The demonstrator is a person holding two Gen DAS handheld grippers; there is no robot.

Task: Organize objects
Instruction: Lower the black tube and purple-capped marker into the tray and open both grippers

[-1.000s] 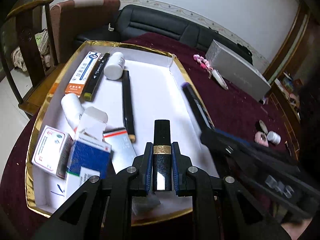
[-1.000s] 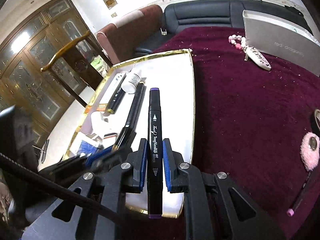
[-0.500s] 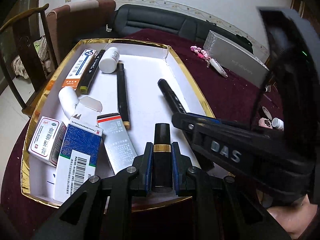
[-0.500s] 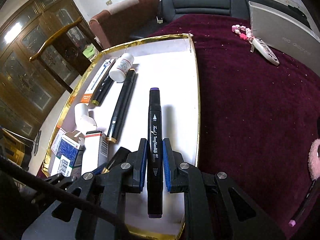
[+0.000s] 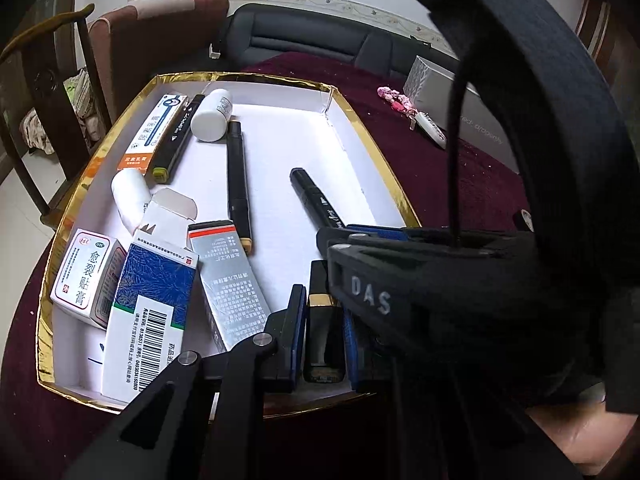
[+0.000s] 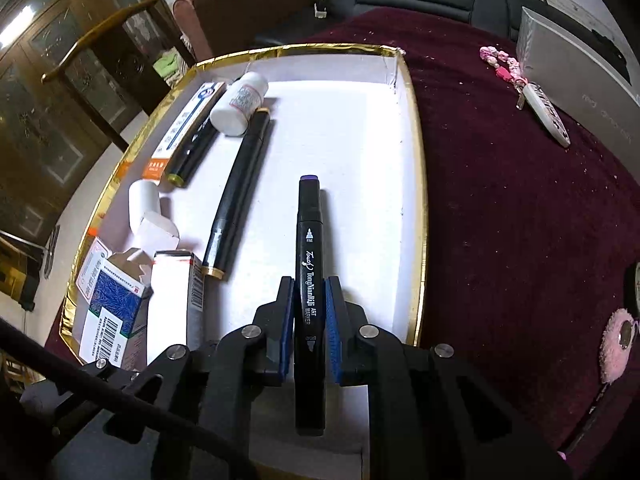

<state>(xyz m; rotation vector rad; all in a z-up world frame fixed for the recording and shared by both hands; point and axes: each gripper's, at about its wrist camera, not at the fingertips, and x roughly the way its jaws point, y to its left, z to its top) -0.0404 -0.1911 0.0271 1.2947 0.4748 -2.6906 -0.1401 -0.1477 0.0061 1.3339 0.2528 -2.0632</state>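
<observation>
Shiny gold foil on rim of tray (image 6: pixel 416 208), matt white card inside. Deep red velvety cloth over bench (image 6: pixel 520 200), speckled with pale crumbs. Glossy black plastic on marker (image 6: pixel 309 264); gold metallic band on black tube (image 5: pixel 323 320). Silvery sheen on carton (image 5: pixel 230 276) at 9 o'clock of tube. Matt black fingers (image 6: pixel 280 320), blue pads. Fluffy pink pouf (image 6: pixel 616 344).

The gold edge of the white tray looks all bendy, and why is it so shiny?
In both wrist views the fisheye lens bows the straight gold-rimmed white cardboard tray into curves. In the left wrist view its gold foil rim glares under room light. In the right wrist view the black purple-capped art marker casts a soft shadow to its right.
</observation>
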